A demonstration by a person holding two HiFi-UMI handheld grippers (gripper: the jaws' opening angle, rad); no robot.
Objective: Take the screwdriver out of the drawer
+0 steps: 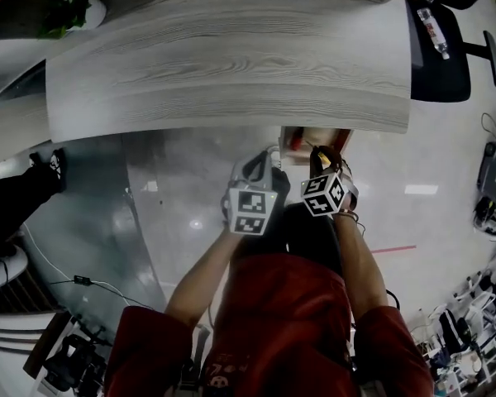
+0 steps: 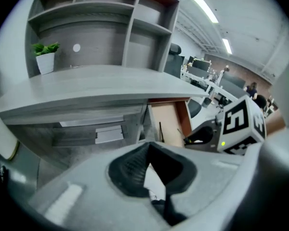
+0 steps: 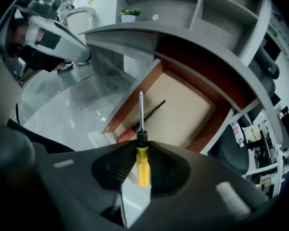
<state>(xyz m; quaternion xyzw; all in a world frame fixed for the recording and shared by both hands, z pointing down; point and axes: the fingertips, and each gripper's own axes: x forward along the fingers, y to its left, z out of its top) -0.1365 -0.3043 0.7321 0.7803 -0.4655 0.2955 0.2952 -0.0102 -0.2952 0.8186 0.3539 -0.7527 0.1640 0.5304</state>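
Right gripper [image 3: 141, 147] clamps yellow screwdriver [image 3: 143, 166] above drawer [image 3: 188, 112]; left gripper [image 2: 149, 146] seemingly closed, empty.

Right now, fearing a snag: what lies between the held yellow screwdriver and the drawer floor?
A red-handled screwdriver, lying in the drawer below the yellow screwdriver; right gripper view.

The drawer [image 3: 197, 105] is open from above at its front. The desktop [image 3: 135, 32] overhangs its rear, and a red-handled screwdriver [image 3: 126, 135] lies near its front corner.
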